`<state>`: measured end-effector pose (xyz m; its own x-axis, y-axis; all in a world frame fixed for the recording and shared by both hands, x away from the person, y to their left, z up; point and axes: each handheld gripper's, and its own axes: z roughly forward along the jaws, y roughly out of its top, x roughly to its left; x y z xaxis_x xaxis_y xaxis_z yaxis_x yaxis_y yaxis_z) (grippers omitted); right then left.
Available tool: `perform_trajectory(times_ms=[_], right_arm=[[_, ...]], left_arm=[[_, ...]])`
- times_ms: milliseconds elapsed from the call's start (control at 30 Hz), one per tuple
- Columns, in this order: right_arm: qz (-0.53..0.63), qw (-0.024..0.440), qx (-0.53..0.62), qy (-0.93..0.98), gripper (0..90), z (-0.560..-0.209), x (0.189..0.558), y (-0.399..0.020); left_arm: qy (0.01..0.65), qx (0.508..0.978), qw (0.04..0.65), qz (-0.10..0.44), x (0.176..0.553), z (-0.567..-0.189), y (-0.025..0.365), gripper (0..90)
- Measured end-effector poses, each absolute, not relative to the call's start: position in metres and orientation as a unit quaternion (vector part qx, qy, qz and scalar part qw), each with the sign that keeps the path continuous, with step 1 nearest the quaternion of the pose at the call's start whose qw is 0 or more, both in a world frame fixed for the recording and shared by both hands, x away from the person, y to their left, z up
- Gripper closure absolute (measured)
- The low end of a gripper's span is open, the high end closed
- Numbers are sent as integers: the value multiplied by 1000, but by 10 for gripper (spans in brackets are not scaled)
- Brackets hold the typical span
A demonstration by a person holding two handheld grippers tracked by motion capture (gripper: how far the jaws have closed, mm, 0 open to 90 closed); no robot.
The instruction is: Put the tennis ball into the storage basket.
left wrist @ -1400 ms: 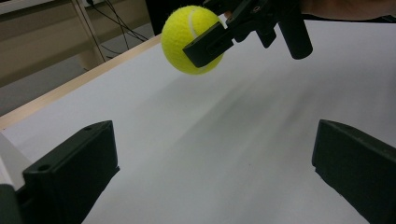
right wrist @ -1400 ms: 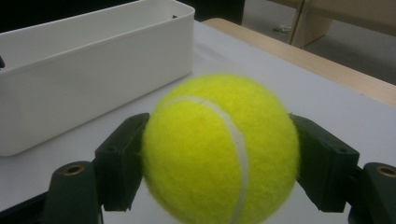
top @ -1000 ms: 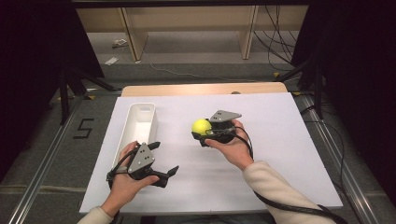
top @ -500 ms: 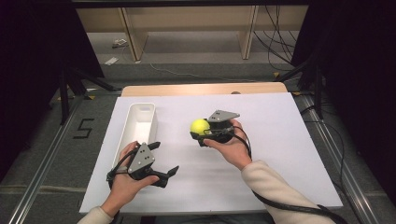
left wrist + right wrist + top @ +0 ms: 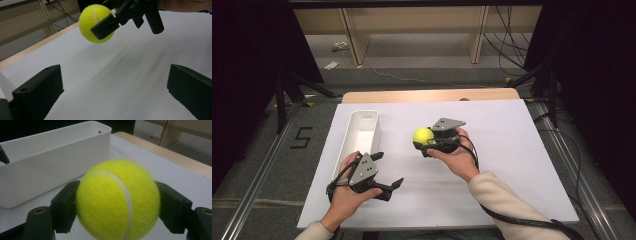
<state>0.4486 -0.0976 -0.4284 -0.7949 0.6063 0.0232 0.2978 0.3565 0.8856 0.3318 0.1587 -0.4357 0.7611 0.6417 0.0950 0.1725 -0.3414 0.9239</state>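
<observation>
A: Left gripper (image 5: 384,172) idle near the surface's (image 5: 512,165) front-left corner, jaws spread, nothing between.

B: Right gripper (image 5: 424,140) mid-surface, pinching the tennis ball (image 5: 423,136), lifted clear. Carry step, apparently.

A: Next, probably: across to the white bin (image 5: 362,132) by the left edge, then release.

We saw a long white bin (image 5: 362,134) lying lengthwise on the left part of the table (image 5: 512,150), which had a white top and a bare wooden strip (image 5: 432,95) along its far edge. Behind the table stood a pale wooden shelf (image 5: 412,25) with cables (image 5: 507,40) beside it. On the grey floor (image 5: 262,150) to the left, a black mark like a "5" (image 5: 302,137) showed.
</observation>
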Motion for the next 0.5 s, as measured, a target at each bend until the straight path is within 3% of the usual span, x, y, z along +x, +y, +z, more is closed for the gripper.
perform_trajectory(times_ms=[500], right_arm=[[499, 154, 276, 807, 265, -425, 449, -91]], left_arm=[[259, 787, 511, 230, 332, -436, 159, 0]])
